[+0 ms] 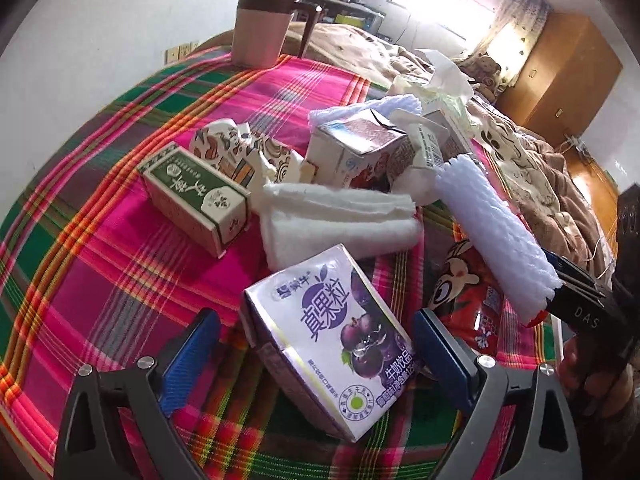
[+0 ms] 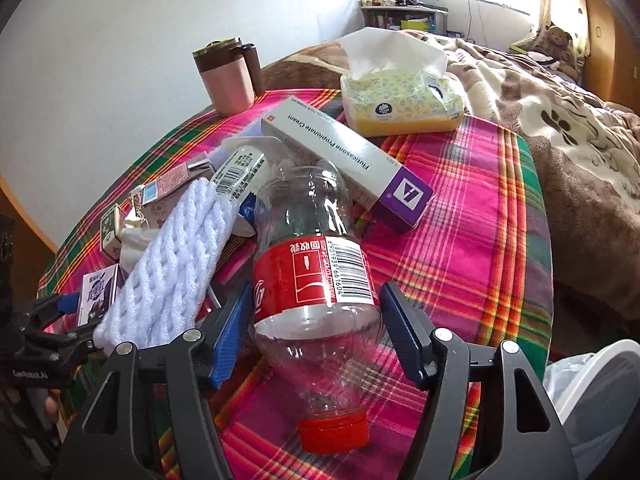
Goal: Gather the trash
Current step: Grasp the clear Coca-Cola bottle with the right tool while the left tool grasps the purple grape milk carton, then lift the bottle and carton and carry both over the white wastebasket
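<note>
Plaid tablecloth (image 2: 480, 208) cluttered; right gripper (image 2: 316, 332) clamped on empty cola bottle (image 2: 312, 264), light, slick, crushable, best mid-label; left gripper (image 1: 316, 354) apart astride purple milk carton (image 1: 324, 332), unpinched.

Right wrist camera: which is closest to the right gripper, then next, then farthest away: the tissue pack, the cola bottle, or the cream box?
1. Cola bottle, between the right gripper fingers.
2. Cream box, just beyond the bottle, lying slantwise.
3. Tissue pack, farthest, at the cloth's far edge by the bed.
</note>
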Demonstrator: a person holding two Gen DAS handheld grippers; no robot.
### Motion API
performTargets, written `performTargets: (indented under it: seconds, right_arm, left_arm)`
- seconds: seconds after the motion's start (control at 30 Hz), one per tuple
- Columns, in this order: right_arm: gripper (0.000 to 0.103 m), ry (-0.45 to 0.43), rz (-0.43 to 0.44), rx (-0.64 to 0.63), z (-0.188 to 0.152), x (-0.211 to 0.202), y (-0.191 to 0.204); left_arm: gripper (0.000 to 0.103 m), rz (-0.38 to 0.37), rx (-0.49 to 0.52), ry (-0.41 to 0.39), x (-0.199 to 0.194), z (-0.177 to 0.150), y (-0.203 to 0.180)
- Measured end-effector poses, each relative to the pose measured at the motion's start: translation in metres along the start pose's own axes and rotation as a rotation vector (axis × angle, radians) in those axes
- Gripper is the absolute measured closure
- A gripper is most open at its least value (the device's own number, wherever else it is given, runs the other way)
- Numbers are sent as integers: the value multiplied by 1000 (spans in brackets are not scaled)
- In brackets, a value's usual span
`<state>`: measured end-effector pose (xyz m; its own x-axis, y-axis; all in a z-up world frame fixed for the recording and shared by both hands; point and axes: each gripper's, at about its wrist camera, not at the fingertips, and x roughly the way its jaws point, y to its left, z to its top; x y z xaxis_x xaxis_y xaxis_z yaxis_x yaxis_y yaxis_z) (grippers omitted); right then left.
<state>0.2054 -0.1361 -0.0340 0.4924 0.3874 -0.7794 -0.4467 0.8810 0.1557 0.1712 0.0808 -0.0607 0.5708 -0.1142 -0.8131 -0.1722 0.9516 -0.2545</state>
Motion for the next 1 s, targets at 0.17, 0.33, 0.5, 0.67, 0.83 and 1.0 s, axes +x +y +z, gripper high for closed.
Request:
performTargets:
  seconds: [0.17, 0.33, 0.5, 0.67, 0.83, 1.0]
  right_arm:
    - [38, -11, -10, 16, -7, -6, -2]
    - [38, -15, -71, 55, -18, -15, -6]
    - [38, -42, -105, 77, -30, -32, -2]
    - [38, -32, -121, 109, -40, -34, -3]
    - [38, -60, -124, 153, -48, -39, -7]
    - [38, -86, -119, 184, -54, -46, -6]
  left_arm:
    - [21, -25, 21, -9, -8, -6, 5]
    - [40, 4, 49, -16, -13, -10, 17]
    - [45, 5, 36, -31, -13, -10, 23]
    - [45, 36, 50, -43, -9, -5, 21]
    - [47, 10, 64, -56, -8, -6, 18]
    - [47, -27, 63, -96, -21, -11, 14]
